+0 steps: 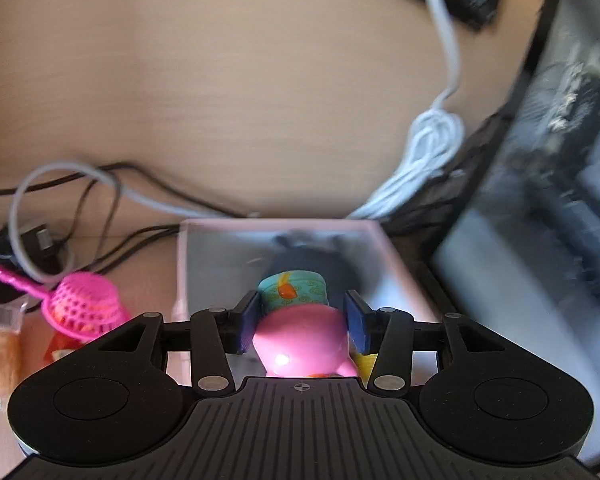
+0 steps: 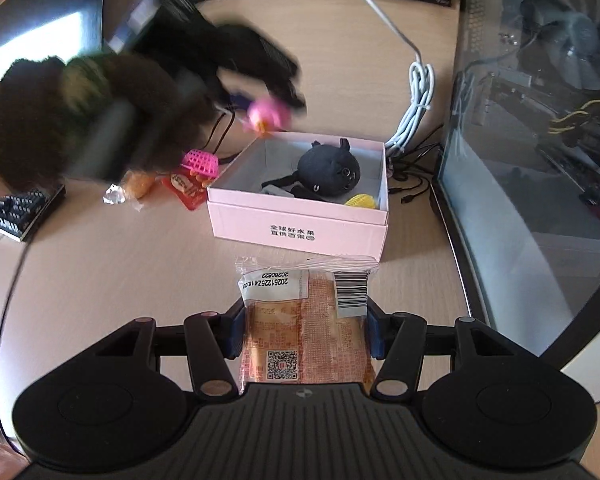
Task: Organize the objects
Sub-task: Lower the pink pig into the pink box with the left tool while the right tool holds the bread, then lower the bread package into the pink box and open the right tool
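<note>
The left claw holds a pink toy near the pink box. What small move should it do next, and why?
Probably carry the pink toy further over the pink box before lowering: in the right wrist view the left claw hangs just past the far rim, and the black plush leaves free floor beside it.

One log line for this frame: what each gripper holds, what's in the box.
left gripper: shut on pink toy, over pink box | right gripper: shut on snack packet, short of box | in box: black plush, yellow toy
</note>
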### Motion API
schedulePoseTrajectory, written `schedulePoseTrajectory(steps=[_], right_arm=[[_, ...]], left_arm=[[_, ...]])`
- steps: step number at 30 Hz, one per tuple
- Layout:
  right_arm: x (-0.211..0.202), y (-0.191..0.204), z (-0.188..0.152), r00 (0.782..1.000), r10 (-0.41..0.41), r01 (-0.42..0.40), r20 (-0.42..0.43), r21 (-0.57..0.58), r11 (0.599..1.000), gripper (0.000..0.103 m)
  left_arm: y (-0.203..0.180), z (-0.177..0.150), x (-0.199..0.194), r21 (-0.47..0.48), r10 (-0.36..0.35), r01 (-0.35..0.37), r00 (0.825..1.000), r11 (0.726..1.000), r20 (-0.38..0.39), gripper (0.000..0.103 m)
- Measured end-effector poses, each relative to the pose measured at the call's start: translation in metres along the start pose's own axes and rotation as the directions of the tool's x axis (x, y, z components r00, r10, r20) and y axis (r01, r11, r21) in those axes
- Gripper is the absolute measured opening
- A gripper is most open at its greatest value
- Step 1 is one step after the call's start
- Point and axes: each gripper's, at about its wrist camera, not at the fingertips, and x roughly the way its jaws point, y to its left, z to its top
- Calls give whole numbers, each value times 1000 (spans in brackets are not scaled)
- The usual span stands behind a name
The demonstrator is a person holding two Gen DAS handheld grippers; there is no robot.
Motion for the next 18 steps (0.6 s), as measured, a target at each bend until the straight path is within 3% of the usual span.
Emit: schedulePoseTrajectory(steps=[4,6,9,11,13,15,18], right_arm=[[7,-15,9,1000,8,-8,10,17,1000,55],[13,-26,18,1000,24,-24,13,41,999,55],[26,-34,39,999,27,-29,32,41,999,55],[34,-35,51,999,34,-35,37,32,999,55],[41,-34,60,999,25,-26,40,13,1000,55],[44,-36,67,999,20,-20,46,9,1000,55],[47,-38,79,996,5,-5,84,-2,1000,55]], left_arm=[[24,-11,-14,-102,-23,27,999,994,44,50],[24,-13,-23,-45,-34,38,997,998,71,50],[8,-15,-19,114,-25,18,998,993,61,50],[3,-14,-16,134,-23,11,995,991,95,52],[16,-11,-25,-3,5,-5,988,1000,155,51],[36,-14,-40,-158,-9,36,986,987,167,50],[51,-44,-70,-201,-14,48,986,978,166,50]])
